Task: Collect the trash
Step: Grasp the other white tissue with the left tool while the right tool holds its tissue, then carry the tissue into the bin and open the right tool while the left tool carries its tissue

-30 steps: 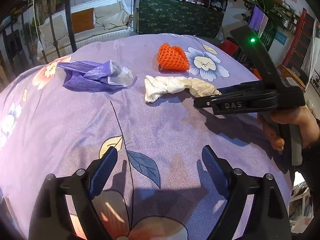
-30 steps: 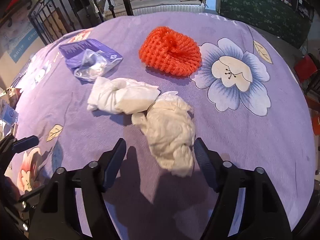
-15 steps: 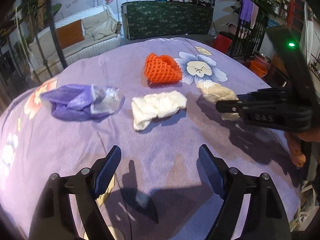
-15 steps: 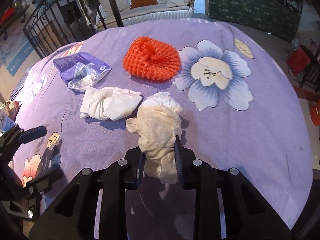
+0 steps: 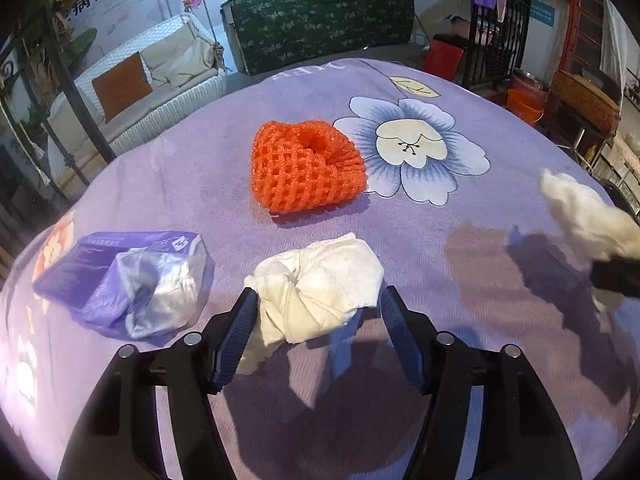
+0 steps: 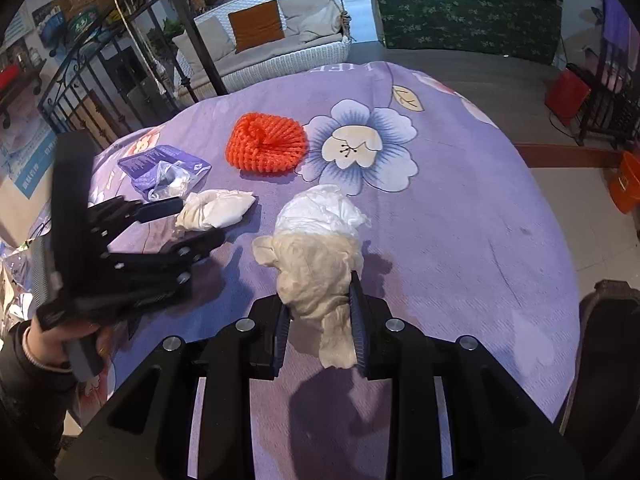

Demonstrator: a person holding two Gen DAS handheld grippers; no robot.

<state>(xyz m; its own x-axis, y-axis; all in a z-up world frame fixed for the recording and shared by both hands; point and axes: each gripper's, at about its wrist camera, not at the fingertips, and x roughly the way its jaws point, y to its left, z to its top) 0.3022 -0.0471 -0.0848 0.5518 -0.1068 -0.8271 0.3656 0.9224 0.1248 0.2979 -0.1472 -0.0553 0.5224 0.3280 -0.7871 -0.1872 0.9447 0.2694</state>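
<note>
Cream wad (image 6: 316,280) half-hidden between jaws

A second ago the right tool (image 6: 320,334) stood open around the cream wad of tissue (image 6: 316,264) on the purple surface (image 6: 460,216); now it is clamped on the wad, lifted clear, a shadow beneath it. In the left view the wad has left the centre and hangs at the right edge (image 5: 588,216). The left tool (image 5: 316,334) has advanced from bare cloth at the lower frame, and its open fingers now flank the white wad (image 5: 320,292), the left finger touching it.
</note>
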